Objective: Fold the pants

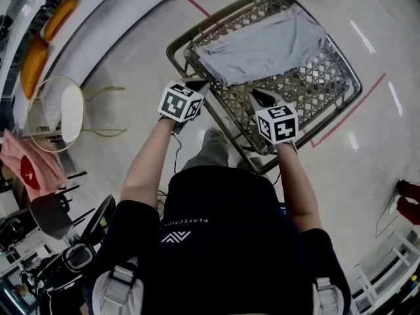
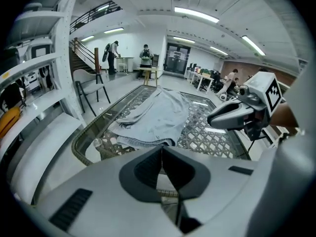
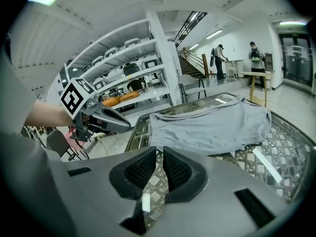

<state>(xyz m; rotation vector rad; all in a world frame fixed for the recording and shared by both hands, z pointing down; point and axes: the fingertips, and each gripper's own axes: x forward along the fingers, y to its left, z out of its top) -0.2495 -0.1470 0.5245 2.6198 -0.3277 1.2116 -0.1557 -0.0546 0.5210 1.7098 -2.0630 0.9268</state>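
Grey pants lie partly folded on the far half of a glass-topped wicker table. My left gripper hovers at the table's near left edge, just short of the pants' near hem, shut with nothing in it. To its right, my right gripper hangs over bare wicker, also shut and empty. In the left gripper view the jaws meet, with the pants ahead and the right gripper off to the right. The right gripper view shows its jaws nearly touching, the pants beyond and the left gripper at left.
A round side table and a pale sofa with orange cushions stand to the left. A pink cloth hangs at the far left. Red tape marks the floor. Shelves and people are in the background.
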